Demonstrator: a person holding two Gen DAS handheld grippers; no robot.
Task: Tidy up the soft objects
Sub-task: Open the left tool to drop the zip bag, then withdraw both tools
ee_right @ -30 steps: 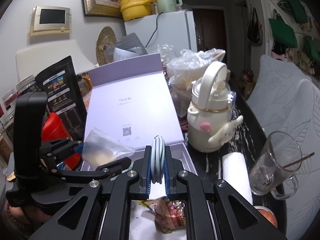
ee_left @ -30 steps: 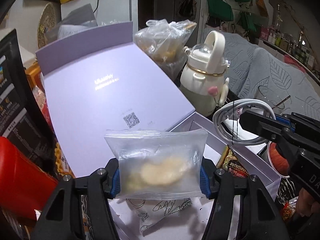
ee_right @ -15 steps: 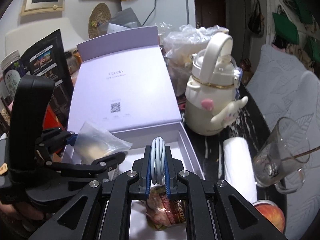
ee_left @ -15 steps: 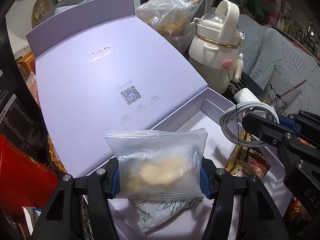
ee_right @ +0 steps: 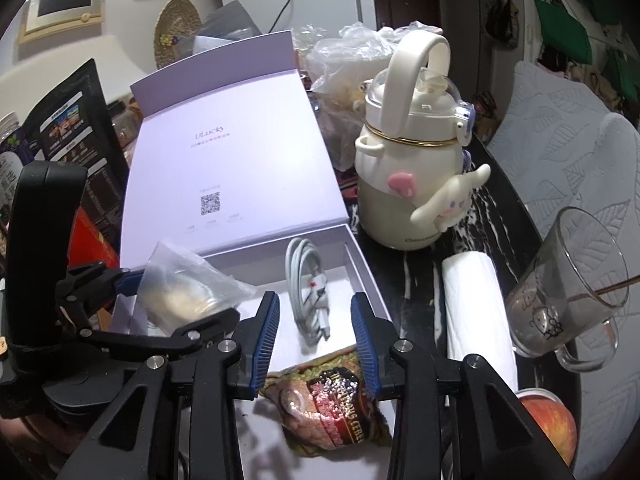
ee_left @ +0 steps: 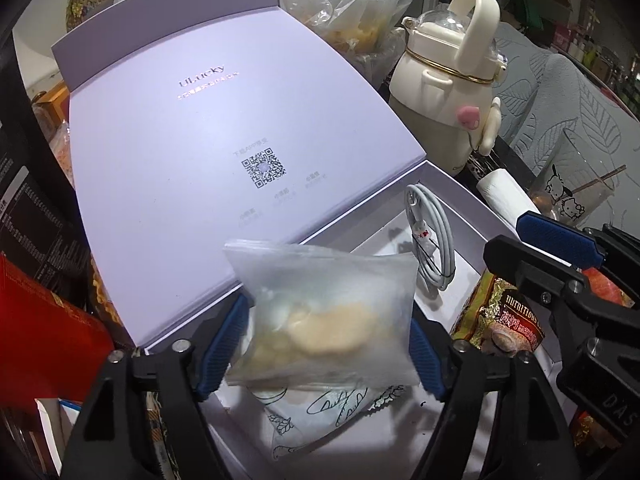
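Right gripper [ee_right: 315, 334] just opened, cable [ee_right: 310, 294] dropped into box [ee_right: 370, 276]; left gripper [ee_left: 326, 350] opening, bag [ee_left: 324, 320] loose.

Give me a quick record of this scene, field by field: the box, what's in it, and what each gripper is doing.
box: lilac gift box, lid open
cable: coiled white cable lying in the box, released
cereal packet: cereal sachet in the box
left gripper: left gripper jaws just opening, frosted pouch between them, pads look clear of it
right gripper: right gripper jaws just opening, empty
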